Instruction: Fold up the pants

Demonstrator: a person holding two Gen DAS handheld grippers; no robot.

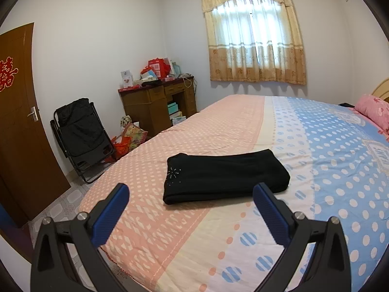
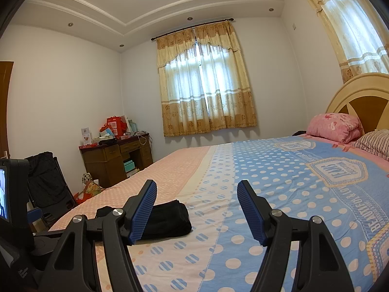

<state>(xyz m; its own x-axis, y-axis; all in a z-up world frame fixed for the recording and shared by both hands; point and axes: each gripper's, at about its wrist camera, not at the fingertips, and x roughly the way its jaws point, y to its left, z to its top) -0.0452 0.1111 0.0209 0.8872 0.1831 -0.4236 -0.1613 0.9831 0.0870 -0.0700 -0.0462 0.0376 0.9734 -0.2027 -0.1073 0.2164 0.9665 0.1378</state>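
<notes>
Black pants (image 1: 226, 176) lie folded into a compact rectangle on the bed, with small sparkly studs near their left end. My left gripper (image 1: 192, 189) is open and empty, held above the bed just short of the pants. In the right wrist view the folded pants (image 2: 167, 220) show partly behind the left finger. My right gripper (image 2: 197, 189) is open and empty, above the bedspread to the right of the pants.
The bed (image 1: 243, 243) has a pink, cream and blue polka-dot cover. Pink pillows (image 2: 334, 126) lie by the headboard (image 2: 364, 97). A folding chair (image 1: 80, 136), a cluttered wooden desk (image 1: 158, 102) and a door (image 1: 17, 121) stand on the left. The left device's body (image 2: 14, 206) is at the left edge.
</notes>
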